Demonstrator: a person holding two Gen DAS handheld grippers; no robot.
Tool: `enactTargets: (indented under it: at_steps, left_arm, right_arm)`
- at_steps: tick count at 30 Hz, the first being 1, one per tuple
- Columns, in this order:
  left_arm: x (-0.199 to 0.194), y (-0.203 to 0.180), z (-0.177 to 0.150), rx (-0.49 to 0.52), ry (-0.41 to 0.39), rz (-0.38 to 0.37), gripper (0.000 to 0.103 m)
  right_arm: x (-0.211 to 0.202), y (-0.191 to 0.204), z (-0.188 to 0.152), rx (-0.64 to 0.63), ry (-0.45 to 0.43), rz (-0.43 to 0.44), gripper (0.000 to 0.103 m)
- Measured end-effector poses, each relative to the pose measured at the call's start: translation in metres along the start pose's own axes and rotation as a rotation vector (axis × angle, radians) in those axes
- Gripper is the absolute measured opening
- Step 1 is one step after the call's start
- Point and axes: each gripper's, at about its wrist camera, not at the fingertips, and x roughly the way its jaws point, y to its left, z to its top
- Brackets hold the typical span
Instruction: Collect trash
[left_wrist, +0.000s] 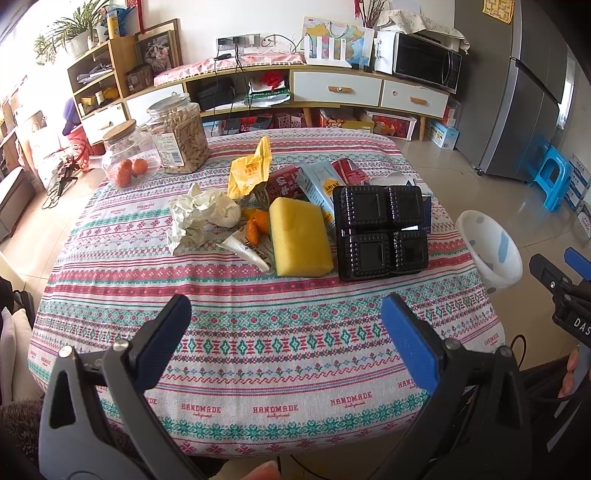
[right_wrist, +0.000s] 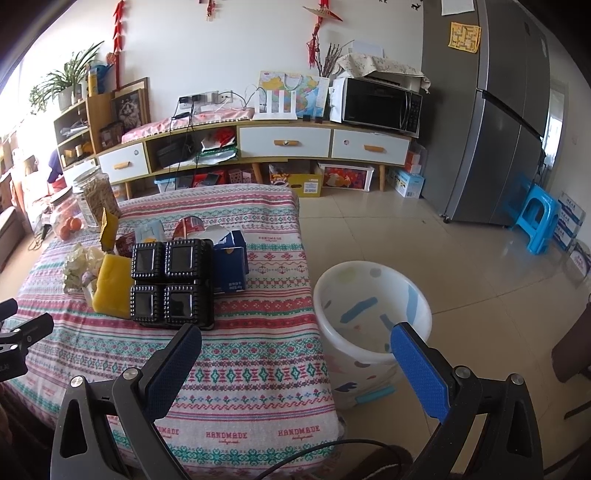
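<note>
While both tools are hanging over the near edge of the worktop (left_wrist: 258, 354), nothing is being gripped: the left tool (left_wrist: 286, 328) is spread wide and empty, and the right tool (right_wrist: 295, 360) is gaping the same way, well short of the pile. The trash is sitting heaped in the middle of the worktop, with the white bin (right_wrist: 373, 314) waiting on the floor just off its right side. I'd judge the black tray (left_wrist: 380, 232) light but thin and springy, best pinched at its near rim. The yellow sponge (left_wrist: 301, 240), touching the tray's left side, is looking soft and squashy, so a grip across its width should hold. The crumpled paper (left_wrist: 203, 214), further left, is looking featherlight and will crush anywhere.
</note>
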Motion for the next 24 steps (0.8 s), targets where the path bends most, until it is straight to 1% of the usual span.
enactTargets:
  at_steps: [16,21,24]
  left_arm:
    - [0.0012,0.0009,-0.0028,0.001,0.000,0.002,0.102]
    - [0.0024,0.0001,-0.0031,0.000,0.005,-0.007,0.102]
    - [0.0040,-0.0007,-0.0011,0.001,0.004,-0.002,0.102]
  right_arm:
    - [-0.0004,-0.0001,-0.0002,-0.002,0.000,0.000,0.103]
    - [-0.0021,0.0037,-0.0008,-0.015,0.004,0.015,0.103]
    - [-0.0018,0.0045,0.0001,-0.018,0.004,0.004,0.103]
